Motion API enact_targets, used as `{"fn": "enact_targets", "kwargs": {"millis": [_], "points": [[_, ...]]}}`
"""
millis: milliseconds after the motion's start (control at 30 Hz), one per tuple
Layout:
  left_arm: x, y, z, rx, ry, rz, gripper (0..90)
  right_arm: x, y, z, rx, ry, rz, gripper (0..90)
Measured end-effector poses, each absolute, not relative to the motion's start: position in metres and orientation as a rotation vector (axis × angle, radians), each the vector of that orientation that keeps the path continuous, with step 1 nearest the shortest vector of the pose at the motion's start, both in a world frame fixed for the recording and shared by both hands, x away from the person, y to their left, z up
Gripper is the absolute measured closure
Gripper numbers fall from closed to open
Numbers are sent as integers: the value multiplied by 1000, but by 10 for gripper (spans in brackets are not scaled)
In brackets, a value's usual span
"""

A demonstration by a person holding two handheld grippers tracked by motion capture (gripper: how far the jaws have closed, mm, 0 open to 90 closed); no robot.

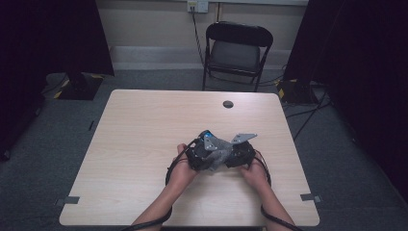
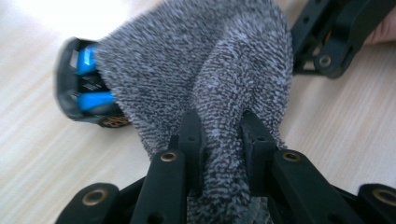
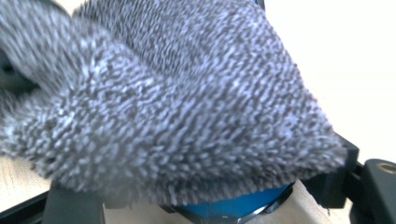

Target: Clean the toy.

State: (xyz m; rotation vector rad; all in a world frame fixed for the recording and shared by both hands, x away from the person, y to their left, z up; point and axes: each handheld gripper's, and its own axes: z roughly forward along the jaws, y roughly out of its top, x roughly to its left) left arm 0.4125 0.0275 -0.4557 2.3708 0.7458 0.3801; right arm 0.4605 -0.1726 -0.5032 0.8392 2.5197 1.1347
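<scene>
A grey fuzzy knitted cloth [image 1: 220, 153], like a sock, lies between both grippers at the table's middle. My left gripper [image 2: 219, 122] is shut on a bunched fold of the grey cloth [image 2: 201, 60]. The cloth partly covers a blue and black object [image 2: 84, 88], whose blue end [image 1: 207, 133] pokes out on the far side. In the right gripper view the cloth [image 3: 163, 102] drapes over my right gripper [image 3: 208, 179], whose jaws stand wide around the blue object [image 3: 233, 205]. The left gripper [image 1: 211, 156] and the right gripper [image 1: 235, 153] sit close together, and the cloth hides their tips.
The light wooden table [image 1: 144, 144] has a round cable hole [image 1: 228, 104] near its far edge. A black folding chair [image 1: 236, 50] stands behind the table. Dark curtains hang at both sides. Cables trail from both grippers toward the near edge.
</scene>
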Motion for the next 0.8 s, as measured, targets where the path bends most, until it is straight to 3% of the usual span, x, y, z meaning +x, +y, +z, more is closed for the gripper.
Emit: {"fn": "enact_targets", "kwargs": {"millis": [800], "points": [[431, 49, -452, 2363, 841, 427, 735, 460, -173, -503, 840, 2522, 1134, 254]]}}
